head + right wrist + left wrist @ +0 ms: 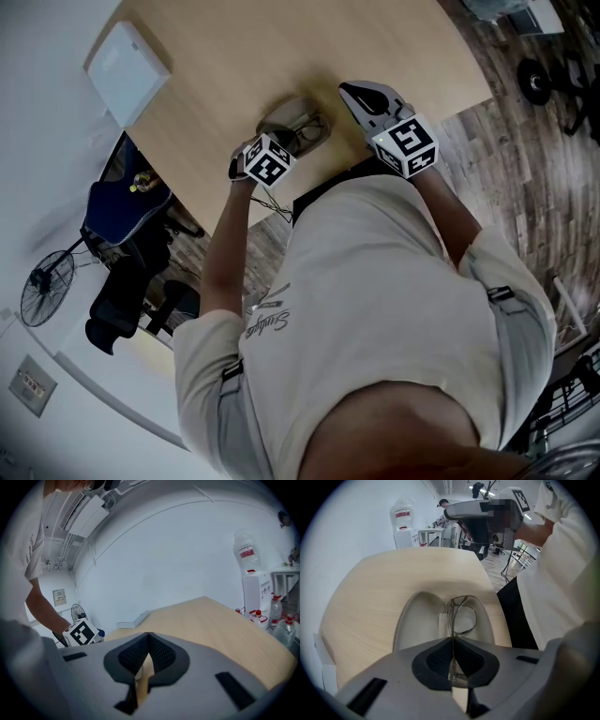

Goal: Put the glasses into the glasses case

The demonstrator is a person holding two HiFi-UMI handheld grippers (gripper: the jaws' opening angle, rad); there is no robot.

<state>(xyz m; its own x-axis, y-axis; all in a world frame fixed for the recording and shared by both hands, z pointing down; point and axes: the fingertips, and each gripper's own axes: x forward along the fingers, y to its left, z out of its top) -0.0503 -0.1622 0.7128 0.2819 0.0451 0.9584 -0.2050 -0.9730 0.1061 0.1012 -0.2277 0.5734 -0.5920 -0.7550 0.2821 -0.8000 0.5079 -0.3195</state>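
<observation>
Left gripper view showed the left gripper (452, 641) clenched on a thin arm of the glasses (462, 617), apparently settling them into the open glasses case (415, 620), while the right gripper (148, 641), closed and empty, hung clear to the right.

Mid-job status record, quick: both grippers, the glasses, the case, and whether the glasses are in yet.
left gripper: jaws shut on the thin frame of the glasses
right gripper: jaws together, nothing between them, held above the table
glasses: lens end reaches over the open shell; contact with the lining can't be told
glasses case: open, lying on the table
status: glasses not yet released
</observation>
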